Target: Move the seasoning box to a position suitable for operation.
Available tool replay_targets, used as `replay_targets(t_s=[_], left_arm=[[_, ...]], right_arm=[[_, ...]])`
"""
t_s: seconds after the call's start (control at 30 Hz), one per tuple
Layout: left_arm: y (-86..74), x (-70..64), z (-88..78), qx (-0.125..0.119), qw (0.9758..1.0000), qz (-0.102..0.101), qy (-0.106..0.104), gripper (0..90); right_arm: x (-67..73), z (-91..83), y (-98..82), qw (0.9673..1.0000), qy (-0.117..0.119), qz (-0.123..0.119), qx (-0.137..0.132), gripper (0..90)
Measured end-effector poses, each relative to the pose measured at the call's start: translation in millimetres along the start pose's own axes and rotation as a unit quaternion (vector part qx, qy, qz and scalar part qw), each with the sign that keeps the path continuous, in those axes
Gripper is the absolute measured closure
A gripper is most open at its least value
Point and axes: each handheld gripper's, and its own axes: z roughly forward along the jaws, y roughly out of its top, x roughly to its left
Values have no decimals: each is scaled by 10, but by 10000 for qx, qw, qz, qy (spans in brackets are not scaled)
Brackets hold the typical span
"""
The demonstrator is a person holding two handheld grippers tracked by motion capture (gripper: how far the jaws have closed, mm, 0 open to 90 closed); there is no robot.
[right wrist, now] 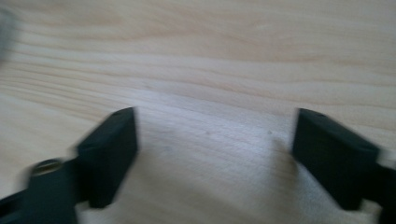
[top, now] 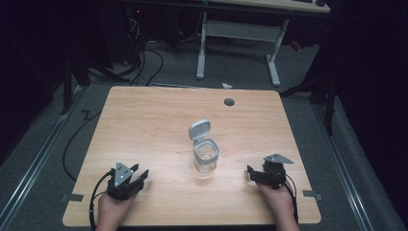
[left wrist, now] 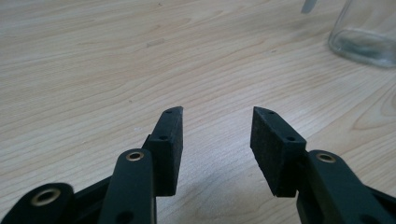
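Both hands rest at the near edge of the wooden table (top: 144, 115). Left gripper (left wrist: 217, 126) has its jaws spread with nothing between them; right gripper (right wrist: 215, 140) looks spread wider, though its own view is blurred. Between them, nearer the right gripper, stands a clear glass jar (top: 206, 158), its grey hinged lid (top: 199, 129) flipped up.

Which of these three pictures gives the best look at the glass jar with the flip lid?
The high view: the whole glass jar stands mid-table with its grey lid swung open. The left gripper view catches just its lower corner at top right. The right gripper view has only a blurred grey patch at its left edge, possibly the jar.
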Motion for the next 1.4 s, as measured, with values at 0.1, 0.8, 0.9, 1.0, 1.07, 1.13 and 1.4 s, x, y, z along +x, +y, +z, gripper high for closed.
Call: replay_targets(t_s=[0.1, 0.8, 0.9, 1.0, 1.07, 1.13, 1.4], left_arm=[[34, 24, 12, -51, 9999, -138, 35, 543], [102, 2, -100, 35, 9995, -79, -294, 492], [110, -3, -105, 31, 9995, -67, -312, 490], [120, 3, -119, 60, 9993, -168, -335, 490], [121, 9, -123, 92, 9992, -182, -345, 490], [124, 16, -117, 114, 9990, -226, -368, 491], [99, 19, -101, 181, 9990, -179, -360, 499]], right_arm=[[68, -88, -9, 9994, 244, -103, -207, 350], [464, -92, 159, 9962, 326, -491, -644, 753], [545, -84, 246, 9956, 332, -582, -655, 760], [604, -77, 315, 9946, 377, -619, -739, 783], [645, -68, 355, 9942, 400, -650, -758, 810], [675, -45, 393, 9941, 450, -641, -748, 847], [754, 79, 529, 9941, 503, -672, -694, 900]])
